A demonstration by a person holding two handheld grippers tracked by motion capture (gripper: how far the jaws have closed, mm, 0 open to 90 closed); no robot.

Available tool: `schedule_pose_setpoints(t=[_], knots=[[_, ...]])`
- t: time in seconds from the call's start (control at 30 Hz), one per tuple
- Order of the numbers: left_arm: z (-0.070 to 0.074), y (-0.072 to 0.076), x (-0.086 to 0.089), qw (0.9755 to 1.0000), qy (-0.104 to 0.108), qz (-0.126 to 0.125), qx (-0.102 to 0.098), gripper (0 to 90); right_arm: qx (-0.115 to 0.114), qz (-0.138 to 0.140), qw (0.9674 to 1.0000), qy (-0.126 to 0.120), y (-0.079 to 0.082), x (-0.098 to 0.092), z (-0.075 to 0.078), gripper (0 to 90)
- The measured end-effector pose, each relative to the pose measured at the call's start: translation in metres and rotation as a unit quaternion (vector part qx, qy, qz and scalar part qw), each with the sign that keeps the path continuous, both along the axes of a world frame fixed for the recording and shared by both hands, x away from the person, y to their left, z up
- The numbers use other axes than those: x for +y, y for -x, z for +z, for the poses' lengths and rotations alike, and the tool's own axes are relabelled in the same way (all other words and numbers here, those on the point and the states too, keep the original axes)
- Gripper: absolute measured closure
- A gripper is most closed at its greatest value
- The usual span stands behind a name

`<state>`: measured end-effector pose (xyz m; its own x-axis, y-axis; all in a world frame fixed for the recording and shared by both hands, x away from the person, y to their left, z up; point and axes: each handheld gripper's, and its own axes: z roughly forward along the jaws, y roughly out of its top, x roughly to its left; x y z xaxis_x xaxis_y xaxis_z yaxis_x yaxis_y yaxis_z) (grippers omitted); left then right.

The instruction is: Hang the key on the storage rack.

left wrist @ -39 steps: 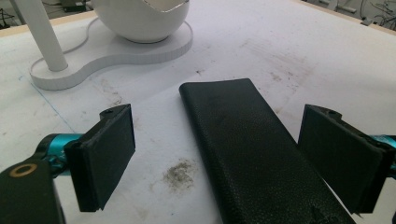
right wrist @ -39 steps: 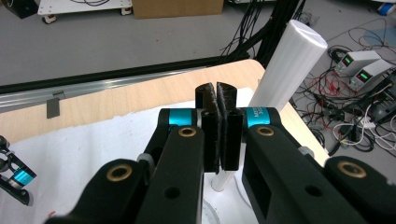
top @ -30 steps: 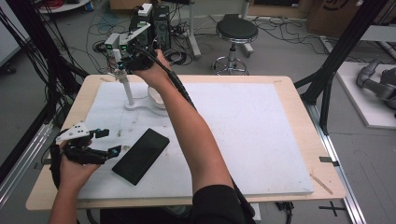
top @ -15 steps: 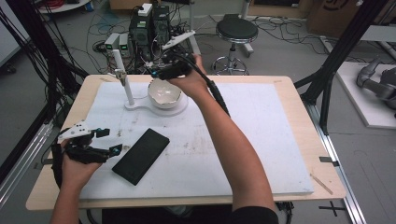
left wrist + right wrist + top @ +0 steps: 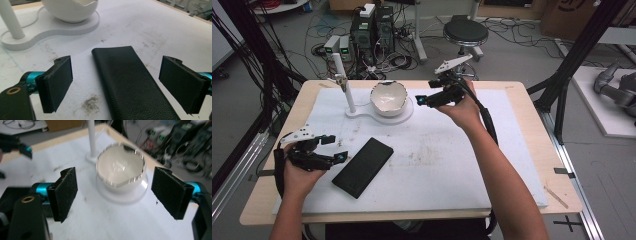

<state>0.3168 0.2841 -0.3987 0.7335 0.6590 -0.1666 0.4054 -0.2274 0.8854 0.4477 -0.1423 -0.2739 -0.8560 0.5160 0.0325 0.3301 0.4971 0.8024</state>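
Near edge of table (image 5: 522,150): left tool (image 5: 333,148), jaws wide apart & empty, sits just beside the black leather case (image 5: 362,167); in the left gripper view the case (image 5: 130,82) lies between the jaws, long axis running away from the tool. Farther back, right tool (image 5: 422,100) hovers beside the white bowl (image 5: 388,98) on its stand (image 5: 357,113), jaws wide, holding nothing, bowl (image 5: 120,167) straight ahead. Left hand looks nearer the case, right nearer the bowl
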Motion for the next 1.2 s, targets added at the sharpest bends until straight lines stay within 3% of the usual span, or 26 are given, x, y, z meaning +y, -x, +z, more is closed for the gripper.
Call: schedule_pose_setpoints(t=[0.03, 0.07, 0.1, 0.17, 0.27, 0.37, 0.4, 0.57, 0.6, 0.7, 0.8, 0.9, 1.03, 1.2], knots=[[0.0, -0.001, -0.001, 1.0, 0.0, -0.004, 0.0, 12.4, 0.0, 0.0, 1.0, 0.0, 0.0, 0.0, 0.0, 18.4], [0.0, -0.001, -0.002, 1.0, -0.003, -0.004, -0.003, 13.3, 0.02, 0.003, 0.9998, 0.002, 0.002, -0.005, -0.002, 18.4], [0.0, -0.002, -0.003, 1.0, -0.005, -0.003, -0.003, 13.6, 0.061, -0.003, 0.9981, 0.007, 0.004, -0.014, -0.006, 18.4], [0.001, -0.002, -0.005, 1.0, -0.002, -0.008, -0.002, 13.8, 0.06, -0.011, 0.9981, 0.007, 0.007, -0.018, -0.009, 18.9], [0.0, -0.003, -0.008, 0.9999, -0.008, -0.007, -0.004, 13.8, 0.044, -0.033, 0.9985, -0.006, 0.018, -0.039, -0.022, 19.3], [0.0, -0.003, -0.008, 0.9999, -0.01, -0.006, -0.004, 13.8, 0.05, -0.038, 0.998, -0.008, 0.02, -0.049, -0.027, 19.3], [-0.001, -0.003, -0.008, 0.9999, -0.01, -0.006, -0.004, 13.8, 0.036, -0.047, 0.9981, -0.017, 0.024, -0.058, -0.031, 22.1], [-0.001, -0.002, -0.007, 0.9999, -0.011, -0.002, -0.006, 13.8, 0.029, -0.047, 0.9984, -0.014, 0.033, -0.073, -0.034, 24.5], [-0.001, -0.002, -0.007, 0.9999, -0.011, -0.002, -0.006, 13.8, 0.005, -0.049, 0.9983, -0.03, 0.04, -0.08, -0.034, 24.9], [-0.001, -0.002, -0.008, 0.9999, -0.013, -0.002, -0.007, 13.8, 0.004, -0.054, 0.9977, -0.04, 0.045, -0.087, -0.036, 24.8], [-0.001, -0.002, -0.009, 0.9999, -0.015, -0.002, -0.005, 13.8, 0.0, -0.067, 0.9964, -0.052, 0.052, -0.097, -0.04, 24.4], [-0.002, -0.003, -0.01, 0.9998, -0.018, -0.003, -0.004, 13.8, -0.022, -0.083, 0.9941, -0.066, 0.062, -0.109, -0.048, 24.4], [-0.003, -0.002, -0.01, 0.9998, -0.018, 0.001, -0.004, 13.7, -0.035, -0.089, 0.9921, -0.082, 0.07, -0.119, -0.057, 22.2], [-0.004, -0.003, -0.01, 0.9999, -0.013, 0.002, -0.004, 13.6, -0.039, -0.103, 0.989, -0.098, 0.079, -0.13, -0.068, 22.1]])
